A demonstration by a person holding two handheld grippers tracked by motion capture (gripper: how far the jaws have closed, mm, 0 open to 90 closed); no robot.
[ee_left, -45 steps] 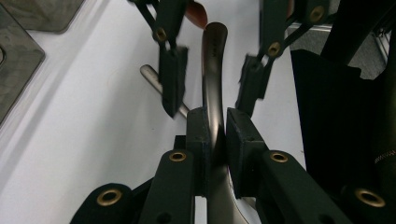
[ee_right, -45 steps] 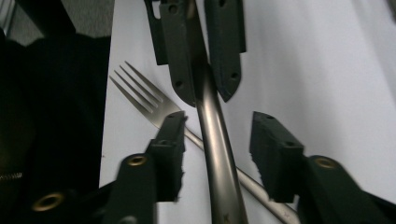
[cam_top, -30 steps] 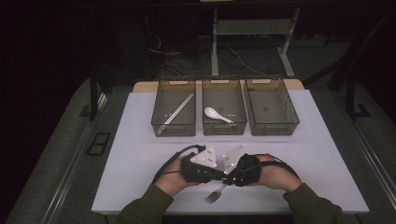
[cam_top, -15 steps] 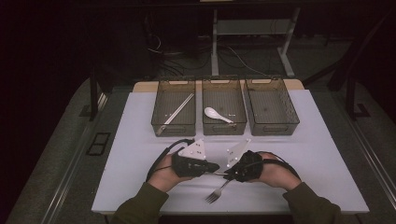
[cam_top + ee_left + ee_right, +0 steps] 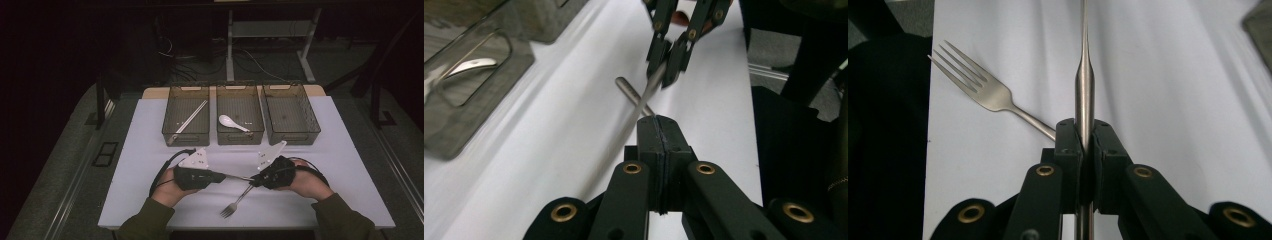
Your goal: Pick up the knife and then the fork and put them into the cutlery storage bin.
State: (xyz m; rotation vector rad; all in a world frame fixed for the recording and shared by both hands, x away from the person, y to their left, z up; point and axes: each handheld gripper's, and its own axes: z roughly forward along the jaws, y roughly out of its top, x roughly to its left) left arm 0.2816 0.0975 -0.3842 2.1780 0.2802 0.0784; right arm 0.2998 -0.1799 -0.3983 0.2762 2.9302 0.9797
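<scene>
A slim metal utensil (image 5: 239, 177) is hanging level just above the white table (image 5: 150, 130), near its front edge, spanning the gap between the two grippers; its working end is hidden, so its kind cannot be told. The right gripper (image 5: 256, 180) is clamping its jaws on the thicker handle part, which is passing straight between them in the right gripper view (image 5: 1085, 100). The left gripper (image 5: 222, 176) is pinching the other, thinner end with its jaws pressed nearly together, the metal (image 5: 644, 95) running from its tips (image 5: 659, 120) to the far gripper (image 5: 670, 75) in the left gripper view. A person's hands are holding both tools, sleeves entering from the bottom of the high view. Just beneath and beside the right gripper, a fork (image 5: 235, 202) is lying flat on the table with its tines pointing toward the person; it (image 5: 983, 92) is crossing behind the held handle in the right gripper view. Farther back, three clear bins are standing in a row: the left bin (image 5: 170, 125) is holding chopsticks (image 5: 189, 120), the middle bin (image 5: 257, 125) is holding a white spoon (image 5: 231, 122), and the right bin (image 5: 291, 115) is standing beside them.
</scene>
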